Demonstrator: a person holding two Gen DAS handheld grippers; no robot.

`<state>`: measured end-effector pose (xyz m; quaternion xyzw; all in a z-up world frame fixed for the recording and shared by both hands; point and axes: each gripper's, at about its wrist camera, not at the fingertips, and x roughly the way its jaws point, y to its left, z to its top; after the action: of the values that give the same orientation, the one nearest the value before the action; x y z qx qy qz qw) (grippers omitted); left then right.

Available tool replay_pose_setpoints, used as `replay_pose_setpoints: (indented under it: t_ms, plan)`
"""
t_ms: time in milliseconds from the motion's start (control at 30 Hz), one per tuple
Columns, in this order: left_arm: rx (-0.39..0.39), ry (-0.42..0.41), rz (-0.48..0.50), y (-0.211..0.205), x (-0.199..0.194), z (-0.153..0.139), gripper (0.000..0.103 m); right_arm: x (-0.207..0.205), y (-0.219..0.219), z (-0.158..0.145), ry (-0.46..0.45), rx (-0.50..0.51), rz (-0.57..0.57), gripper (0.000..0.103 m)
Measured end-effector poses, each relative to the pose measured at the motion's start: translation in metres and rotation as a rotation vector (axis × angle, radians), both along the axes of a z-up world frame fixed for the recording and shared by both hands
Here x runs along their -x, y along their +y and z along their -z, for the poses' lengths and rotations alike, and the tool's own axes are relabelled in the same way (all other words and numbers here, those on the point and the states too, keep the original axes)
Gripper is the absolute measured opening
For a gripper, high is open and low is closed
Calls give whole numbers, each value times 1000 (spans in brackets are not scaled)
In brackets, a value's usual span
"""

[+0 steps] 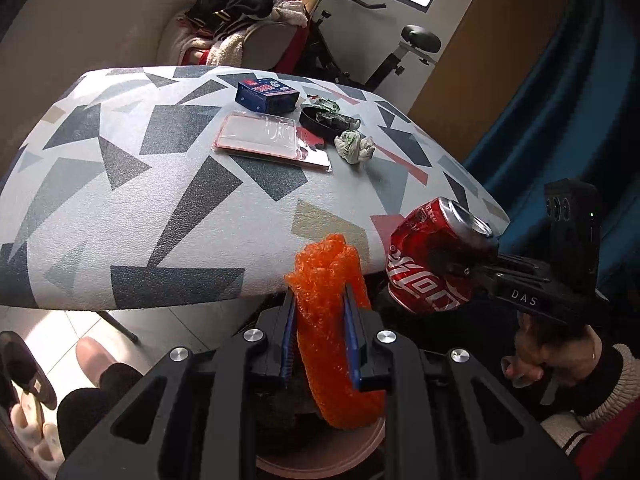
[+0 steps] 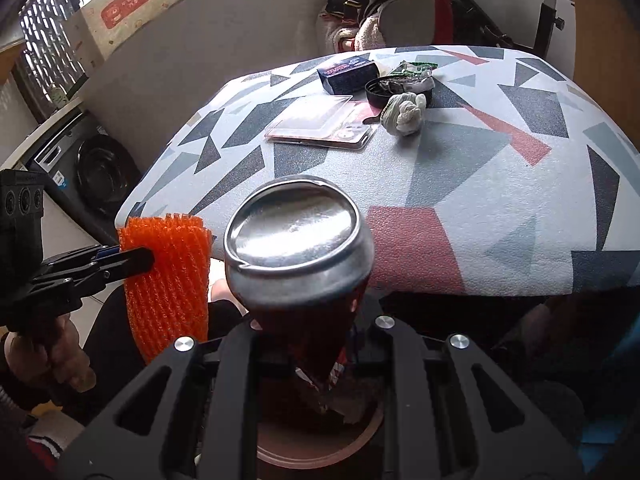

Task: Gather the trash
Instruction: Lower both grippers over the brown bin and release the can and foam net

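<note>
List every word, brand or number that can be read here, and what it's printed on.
"DAS": on the right tool, white letters on its black finger.
Red can: white script, cut off by the grip, not readable.
Blue box: print too small.
Wall poster: red sign, blurred.

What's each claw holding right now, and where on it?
Left claw: orange foam net, pinched mid-length. Right claw: red soda can, gripped across its dented body.
</note>
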<state>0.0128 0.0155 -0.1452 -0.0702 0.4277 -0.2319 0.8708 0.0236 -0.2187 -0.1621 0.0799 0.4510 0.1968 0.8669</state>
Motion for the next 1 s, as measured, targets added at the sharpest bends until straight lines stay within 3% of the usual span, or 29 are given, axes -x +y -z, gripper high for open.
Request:
replay_pose_setpoints:
  t_ms: [167, 267, 533, 733, 867, 1000]
  plan:
    - [0, 13, -22, 10, 5, 5, 21, 6, 19, 33, 141, 52, -42, 21]
    - [-12, 10, -27, 14, 6, 5, 21, 6, 25, 44, 180, 79, -62, 21]
    - [-24, 6, -46, 21, 11, 7, 21, 6, 31, 58, 239, 93, -96, 41]
    - [-53, -2, -32, 19, 15, 10, 21, 10, 28, 46, 164, 105, -81, 64]
    - [-72, -27, -15, 17, 18, 11, 21, 9, 23, 30, 67, 107, -54, 75]
    - [-76, -35, -9, 16, 20, 15, 21, 9, 18, 9, -73, 91, -28, 92]
